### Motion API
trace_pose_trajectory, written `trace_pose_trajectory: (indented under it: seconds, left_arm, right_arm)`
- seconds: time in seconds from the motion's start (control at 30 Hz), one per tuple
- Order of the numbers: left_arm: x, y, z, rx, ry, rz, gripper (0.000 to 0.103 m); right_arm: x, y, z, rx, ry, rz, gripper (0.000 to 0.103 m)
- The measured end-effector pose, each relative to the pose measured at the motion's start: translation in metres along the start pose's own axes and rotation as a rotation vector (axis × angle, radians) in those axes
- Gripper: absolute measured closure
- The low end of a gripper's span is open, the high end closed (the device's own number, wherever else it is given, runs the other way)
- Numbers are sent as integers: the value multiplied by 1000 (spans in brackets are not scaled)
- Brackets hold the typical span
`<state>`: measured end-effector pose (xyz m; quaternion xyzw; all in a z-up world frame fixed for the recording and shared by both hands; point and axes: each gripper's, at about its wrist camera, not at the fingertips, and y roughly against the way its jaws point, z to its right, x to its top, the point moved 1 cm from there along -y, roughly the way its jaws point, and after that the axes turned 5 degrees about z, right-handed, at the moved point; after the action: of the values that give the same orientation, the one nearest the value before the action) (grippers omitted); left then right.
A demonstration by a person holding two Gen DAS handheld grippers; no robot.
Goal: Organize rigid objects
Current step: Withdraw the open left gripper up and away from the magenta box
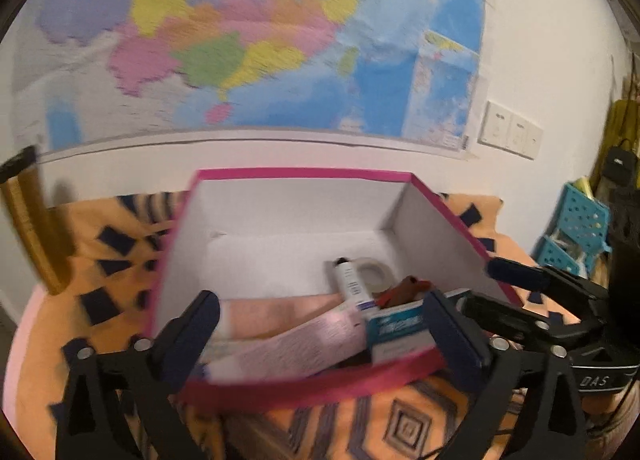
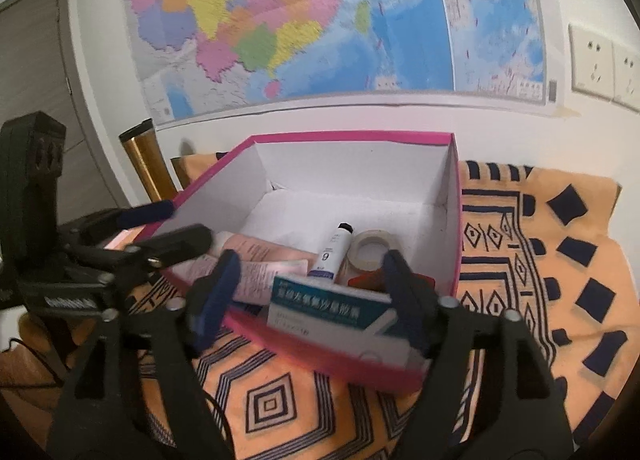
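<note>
A pink box with a white inside [image 1: 304, 173] [image 2: 452, 219] stands on the patterned orange cloth. In it lie a white tube [image 1: 352, 282] [image 2: 334, 252], a tape roll [image 1: 376, 272] [image 2: 372, 250], pink packets [image 1: 288, 336] [image 2: 260, 256], a red item [image 1: 404, 290] and a blue-white medicine carton [image 1: 400, 330] [image 2: 332, 314]. My left gripper [image 1: 320, 334] is open at the box's near rim. My right gripper [image 2: 312, 288] is open around the medicine carton, which leans on the near wall; I cannot tell whether the fingers touch it.
A gold cylinder [image 1: 36, 236] [image 2: 148, 163] stands left of the box. A turquoise crate [image 1: 576, 232] sits at the far right. A wall map [image 1: 240, 39] and wall sockets [image 2: 592, 61] are behind. The orange cloth [image 2: 560, 260] extends right of the box.
</note>
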<state>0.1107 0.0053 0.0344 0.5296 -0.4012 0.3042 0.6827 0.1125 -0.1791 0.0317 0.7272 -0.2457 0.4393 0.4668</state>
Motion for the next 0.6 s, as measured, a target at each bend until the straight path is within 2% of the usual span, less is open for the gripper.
trace_pose_trajectory:
  seconds: [0.07,0.13,0.2,0.23,0.27,0.6]
  left_arm:
    - [-8,11,-6,46,13,-9,0]
    - [-16,18,-11,78,29,-17,0]
    - [-26,24,-14,126,31,-29,0]
    - [-32,27,-16,146,32,-37,0]
    - [-37,30,-18,155,37,-45,0]
    - [-72,39,-21,224,55,-114,0]
  right_arm:
    - [-10,9,-9,-10,20,21,21]
    - [-22,15,-17,-40,30,30,11]
    - [-32,18,-23,-56,47,33,9]
    - [-36,22,-29,-90,80,61,5]
    - [-40,24,-34,-112,99,60,4]
    - [-77,24,-46,-112,32,-33,4]
